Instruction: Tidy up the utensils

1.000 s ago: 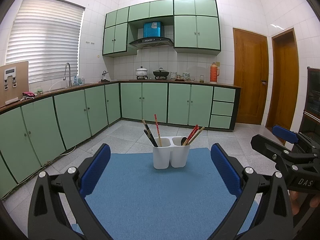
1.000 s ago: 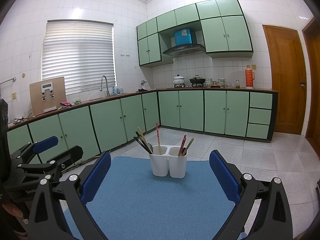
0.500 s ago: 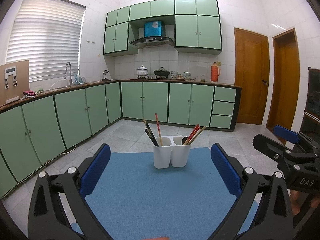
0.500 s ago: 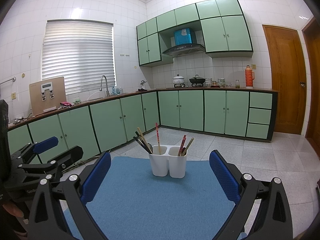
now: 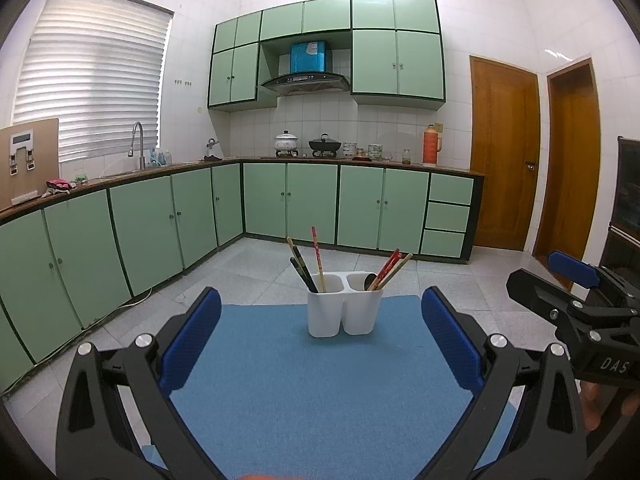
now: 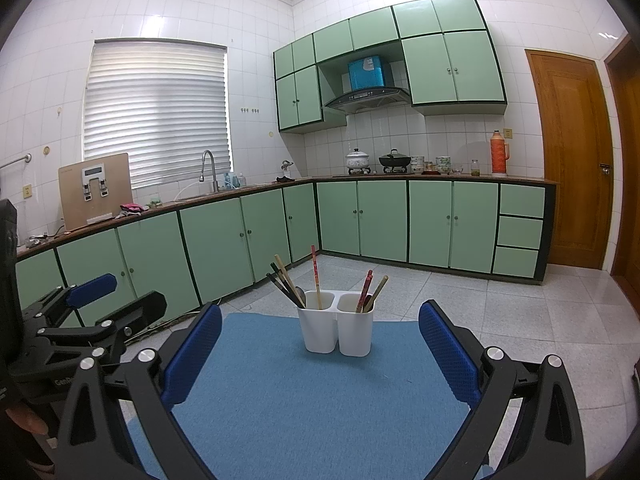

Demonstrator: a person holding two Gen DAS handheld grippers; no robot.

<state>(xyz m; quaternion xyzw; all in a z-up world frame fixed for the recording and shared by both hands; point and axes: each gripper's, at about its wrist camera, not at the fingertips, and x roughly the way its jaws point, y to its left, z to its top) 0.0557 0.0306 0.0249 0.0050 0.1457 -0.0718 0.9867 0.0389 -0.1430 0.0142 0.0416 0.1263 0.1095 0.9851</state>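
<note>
Already all the utensils that I can see stand inside the white plastic two-compartment holder [image 5: 343, 305], which sits upright on the blue felt-like mat [image 5: 320, 380] near its far edge, at 12 o'clock from both tools. In the left compartment lean several dark chopsticks [image 5: 301, 267], a pale wooden one and a red patterned chopstick [image 5: 317, 256]; in the right compartment stand red and wooden chopsticks [image 5: 389, 266] with a dark spoon [image 5: 370, 280]. From the right wrist view a spoon seems to sit in the left compartment also, so I judge the sorting by kind may not be finished, or it may be at its end; nothing lies loose on the mat.

The left tool [image 5: 320, 328] is wide open and holds nothing. The right tool [image 6: 320, 332] is likewise wide open and empty. From the left wrist view the right tool shows at 3 o'clock, well apart from the holder.

For moving, the mat between the tools and the holder is bare. The mat's far edge lies just behind the holder, with the tiled floor [image 6: 520, 312] beyond, so a push forward could bring the holder toward that edge.
</note>
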